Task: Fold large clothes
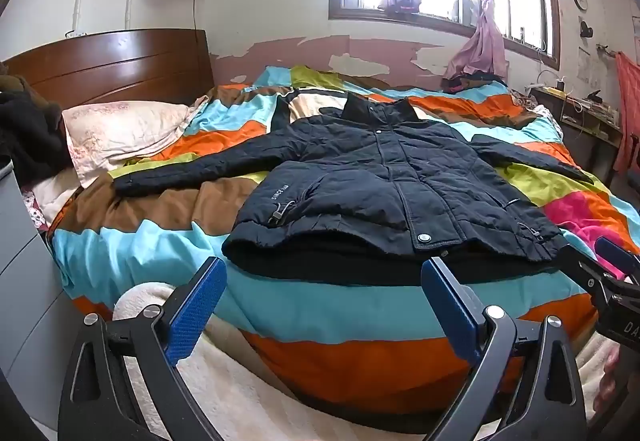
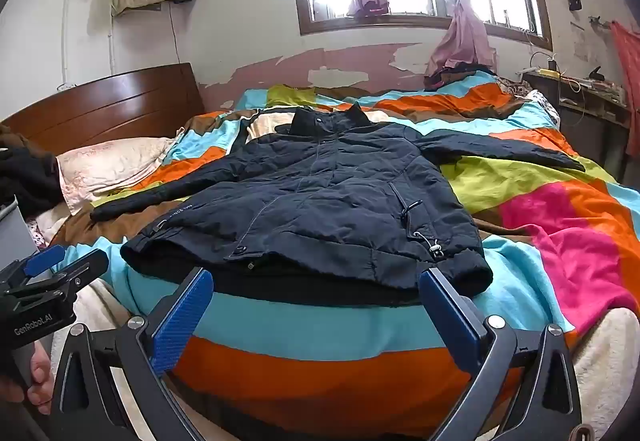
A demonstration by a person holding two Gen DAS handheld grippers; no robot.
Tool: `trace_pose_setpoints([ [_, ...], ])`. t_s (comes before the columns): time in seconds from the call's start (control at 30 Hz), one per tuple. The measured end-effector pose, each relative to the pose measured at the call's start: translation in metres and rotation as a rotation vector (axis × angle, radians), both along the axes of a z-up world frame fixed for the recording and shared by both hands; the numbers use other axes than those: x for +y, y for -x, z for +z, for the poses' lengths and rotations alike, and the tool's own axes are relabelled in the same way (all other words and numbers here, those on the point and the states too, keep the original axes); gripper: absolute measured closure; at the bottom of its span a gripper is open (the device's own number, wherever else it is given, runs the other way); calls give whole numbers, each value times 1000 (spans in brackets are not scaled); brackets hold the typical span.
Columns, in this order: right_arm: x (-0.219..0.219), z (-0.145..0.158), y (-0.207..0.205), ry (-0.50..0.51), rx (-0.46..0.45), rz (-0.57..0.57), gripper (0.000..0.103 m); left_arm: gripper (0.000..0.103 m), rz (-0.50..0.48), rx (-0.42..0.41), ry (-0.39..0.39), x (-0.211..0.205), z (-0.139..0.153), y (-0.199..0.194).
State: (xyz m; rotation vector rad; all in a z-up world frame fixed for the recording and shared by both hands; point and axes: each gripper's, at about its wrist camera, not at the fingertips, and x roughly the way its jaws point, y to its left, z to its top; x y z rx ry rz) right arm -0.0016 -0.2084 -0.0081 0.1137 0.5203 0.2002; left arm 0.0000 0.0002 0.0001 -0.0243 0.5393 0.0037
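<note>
Two grippers hover at the foot of the bed, both spread wide and holding nothing. From left to right: my left gripper (image 1: 322,283) faces the jacket's left hem corner; the dark padded jacket (image 1: 384,185) lies front-up and closed on the striped quilt (image 1: 352,317), collar toward the window, sleeves stretched out to either side; my right gripper (image 2: 316,287) faces the right hem corner. To fold cleanly, I judge each sleeve should be pinched near its cuff and laid across the chest before the hem is lifted toward the collar.
</note>
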Motion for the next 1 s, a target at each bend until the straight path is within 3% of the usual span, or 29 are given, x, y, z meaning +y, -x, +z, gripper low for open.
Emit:
trace_pose_setpoints([
  [1.0,-2,-3,-1,-7,15,-2,0,8,-16,-15,-13,-4,4,2],
])
